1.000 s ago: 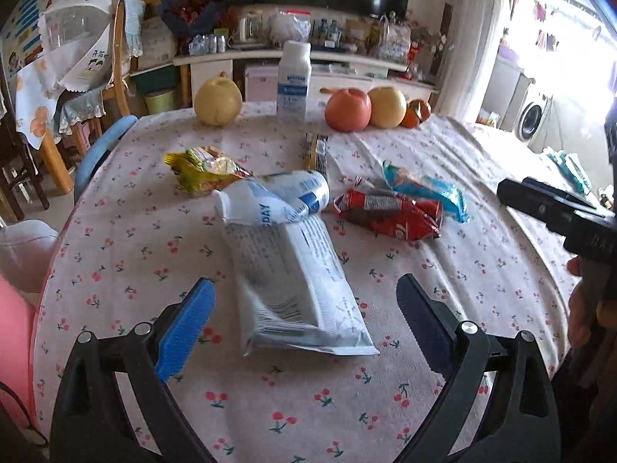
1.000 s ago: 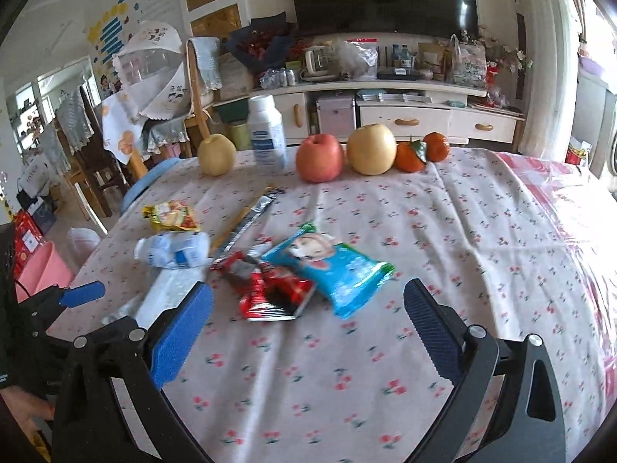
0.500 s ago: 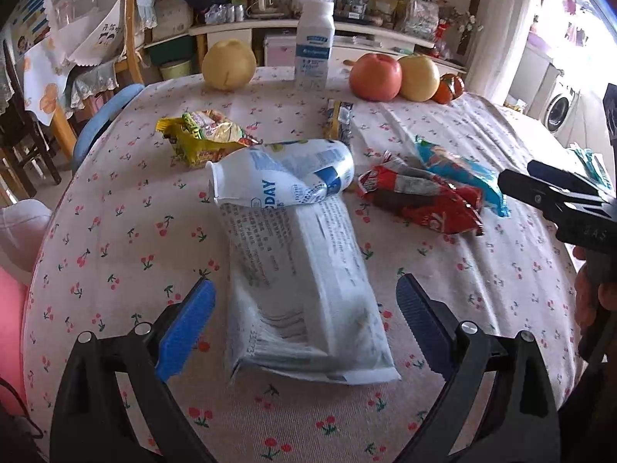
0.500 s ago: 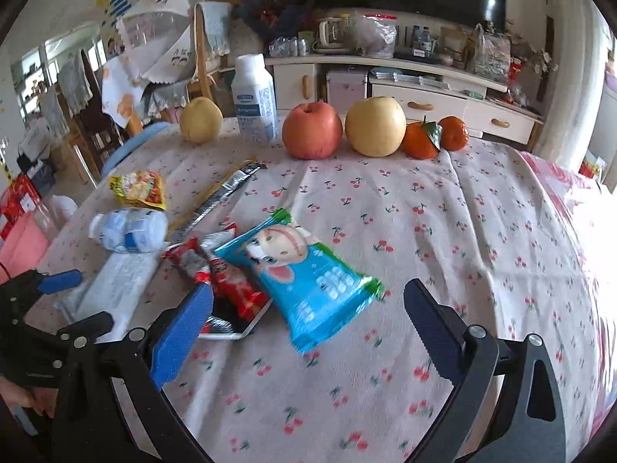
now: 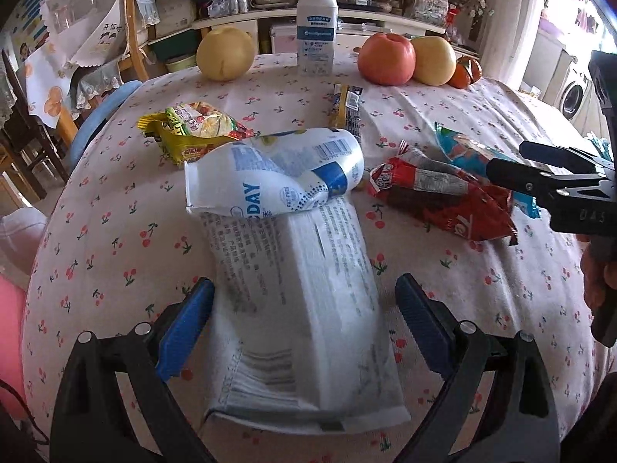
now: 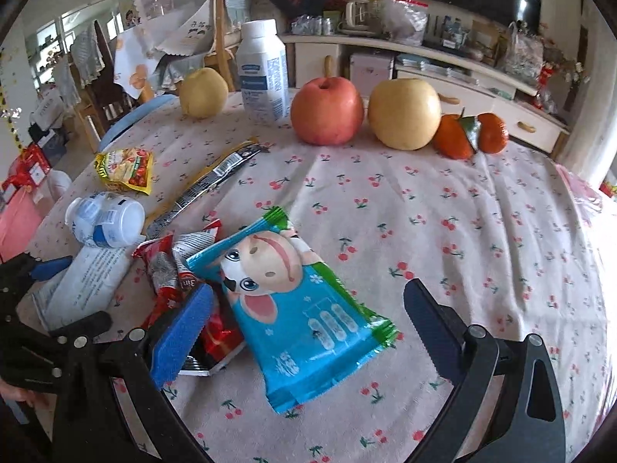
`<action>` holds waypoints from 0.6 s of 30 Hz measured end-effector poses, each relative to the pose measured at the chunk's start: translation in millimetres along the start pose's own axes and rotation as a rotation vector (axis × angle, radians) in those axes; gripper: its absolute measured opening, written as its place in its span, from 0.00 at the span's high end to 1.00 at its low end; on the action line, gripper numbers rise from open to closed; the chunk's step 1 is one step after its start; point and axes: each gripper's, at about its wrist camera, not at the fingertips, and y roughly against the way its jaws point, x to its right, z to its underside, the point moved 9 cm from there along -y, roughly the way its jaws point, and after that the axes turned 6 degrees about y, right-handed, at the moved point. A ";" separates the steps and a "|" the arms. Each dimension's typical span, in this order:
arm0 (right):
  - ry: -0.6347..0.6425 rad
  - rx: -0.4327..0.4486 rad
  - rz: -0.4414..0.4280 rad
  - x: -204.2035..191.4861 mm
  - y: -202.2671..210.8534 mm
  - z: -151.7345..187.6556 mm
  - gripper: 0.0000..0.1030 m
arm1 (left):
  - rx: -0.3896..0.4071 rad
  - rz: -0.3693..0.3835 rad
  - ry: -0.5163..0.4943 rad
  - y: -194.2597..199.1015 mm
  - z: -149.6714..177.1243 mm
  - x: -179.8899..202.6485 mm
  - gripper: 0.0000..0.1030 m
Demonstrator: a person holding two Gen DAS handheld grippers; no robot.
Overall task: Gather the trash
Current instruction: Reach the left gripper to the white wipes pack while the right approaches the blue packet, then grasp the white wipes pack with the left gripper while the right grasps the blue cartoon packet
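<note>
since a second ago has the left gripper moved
Yes. The left gripper has moved forward over the white wrapper, which now lies between its open fingers, closer to the crushed bottle.

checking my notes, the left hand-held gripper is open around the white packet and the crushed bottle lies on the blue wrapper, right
Not quite. The left hand-held gripper is open around the white packet, but the crushed bottle lies on that packet's far end, not on the blue wrapper. The left wrist view shows it.

The left gripper (image 5: 304, 310) fills the bottom of its frame, jaws spread wide. The right gripper (image 6: 308, 318) sits likewise at bottom centre, jaws agape, gripping nothing.
</note>
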 end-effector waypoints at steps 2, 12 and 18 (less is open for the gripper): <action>-0.007 -0.007 -0.021 -1.5 -3.1 -1.0 0.05 | 0.005 -0.003 -0.001 -0.2 -1.7 0.0 0.11; -0.052 -0.022 -0.122 -9.7 -10.9 -2.7 0.05 | 0.024 0.010 0.010 1.4 -5.0 -0.1 0.23; -0.043 -0.038 -0.166 -20.9 -11.1 -0.7 0.15 | 0.023 0.057 0.049 4.5 -7.8 -3.5 0.29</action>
